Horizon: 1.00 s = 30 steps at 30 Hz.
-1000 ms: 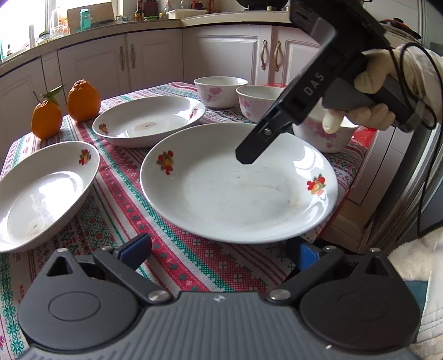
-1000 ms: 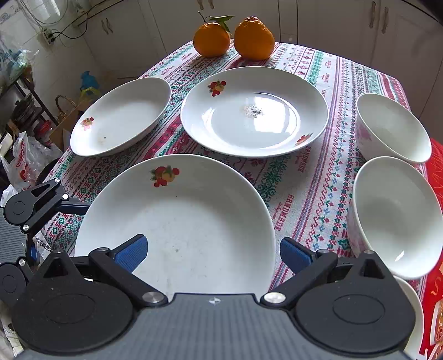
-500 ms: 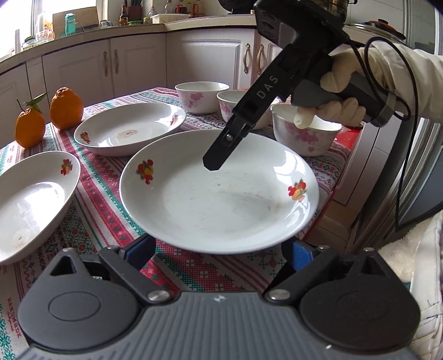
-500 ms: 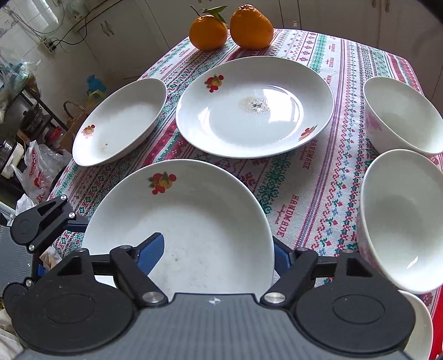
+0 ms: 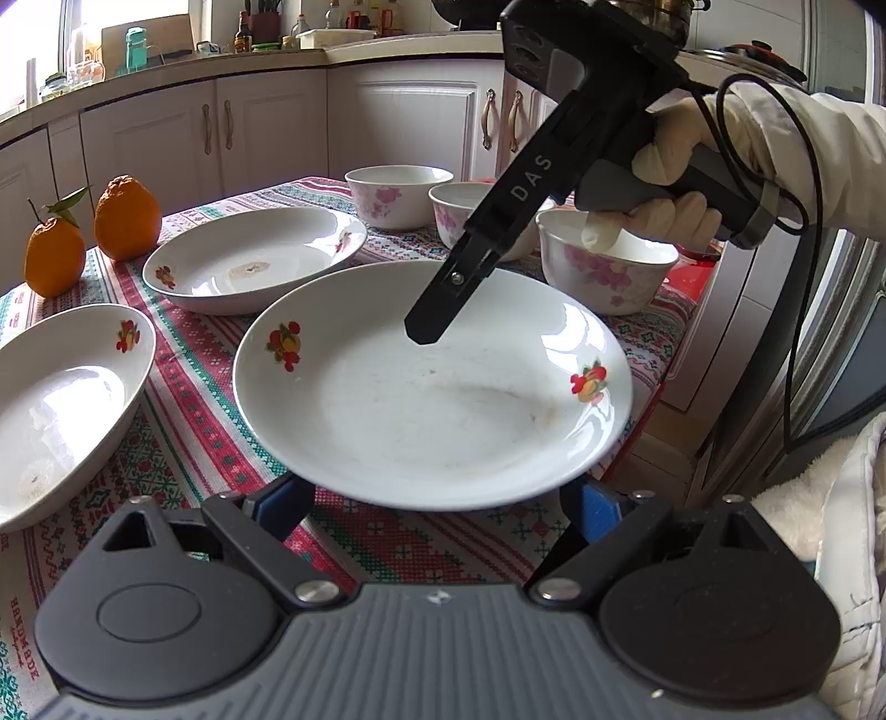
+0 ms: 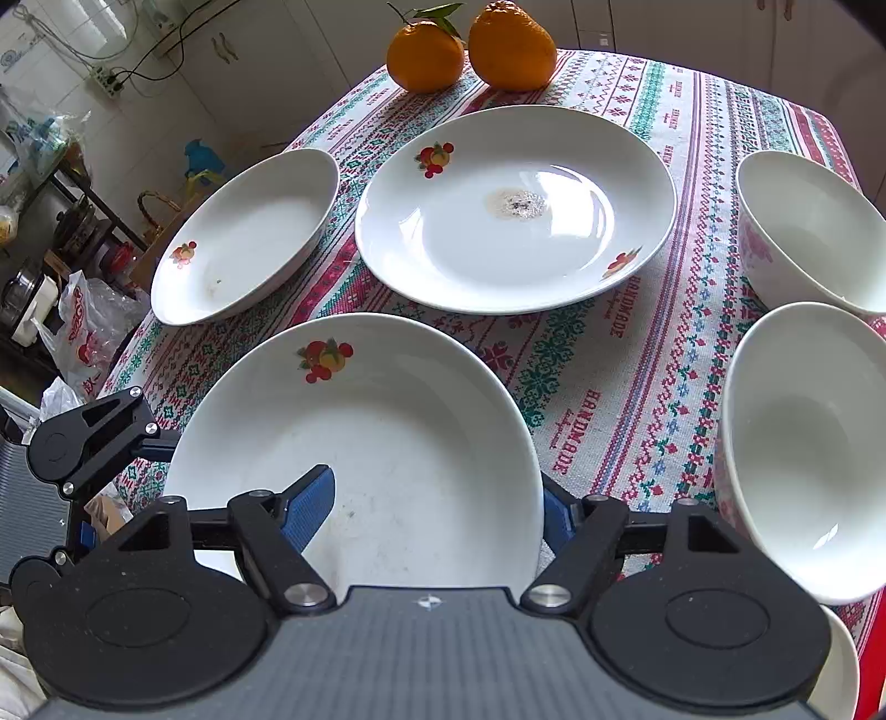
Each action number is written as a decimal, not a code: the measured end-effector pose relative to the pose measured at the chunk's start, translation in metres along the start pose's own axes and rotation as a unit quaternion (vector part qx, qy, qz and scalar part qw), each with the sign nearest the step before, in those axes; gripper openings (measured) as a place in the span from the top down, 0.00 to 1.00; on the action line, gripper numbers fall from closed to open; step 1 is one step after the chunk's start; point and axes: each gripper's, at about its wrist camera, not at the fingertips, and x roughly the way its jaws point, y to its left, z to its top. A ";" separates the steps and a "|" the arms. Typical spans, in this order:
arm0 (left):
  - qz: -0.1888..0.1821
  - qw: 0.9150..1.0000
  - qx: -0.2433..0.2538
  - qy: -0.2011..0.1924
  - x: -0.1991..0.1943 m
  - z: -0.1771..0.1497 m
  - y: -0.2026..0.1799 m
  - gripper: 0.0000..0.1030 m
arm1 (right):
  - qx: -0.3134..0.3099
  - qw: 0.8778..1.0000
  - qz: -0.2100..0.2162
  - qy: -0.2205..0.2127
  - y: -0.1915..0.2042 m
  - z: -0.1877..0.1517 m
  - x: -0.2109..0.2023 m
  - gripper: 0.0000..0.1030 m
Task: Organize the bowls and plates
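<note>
A large white plate (image 5: 432,399) with fruit motifs lies nearest both grippers on the patterned tablecloth (image 5: 183,399). My left gripper (image 5: 434,501) is shut on its near rim, and that rim covers the tips of both blue pads. In the right wrist view the same plate (image 6: 387,443) fills the foreground. My right gripper (image 6: 432,512) is closing. One pad hangs over the plate's hollow and the other sits just outside the rim, with no wall against the inner pad's face. A gloved hand (image 5: 664,166) holds that gripper, and one of its fingers (image 5: 437,315) points down into the plate.
A second round plate (image 6: 515,210) and an oval dish (image 6: 243,238) lie further along the table. Three flowered bowls stand in a row, the nearest (image 5: 609,266) close beside the held plate. Two oranges (image 6: 509,44) sit at the far end. The table edge (image 5: 659,387) runs along the plate's right.
Both grippers' jaws have narrowed around the large plate. Its near rim now overlaps my left gripper's pads, and my right gripper's inner pad has come in over the plate's hollow.
</note>
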 end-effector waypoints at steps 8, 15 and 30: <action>0.002 1.000 0.000 0.002 -0.005 0.001 0.000 0.08 | -0.003 1.000 0.002 -0.002 0.004 0.001 0.001 0.22; 0.010 1.000 -0.012 -0.007 -0.020 0.004 0.004 0.08 | -0.016 1.000 0.009 -0.012 0.017 0.010 -0.003 0.22; 0.052 0.998 -0.034 -0.021 -0.058 0.000 0.024 0.08 | -0.068 0.997 0.029 -0.017 0.058 0.043 0.005 0.22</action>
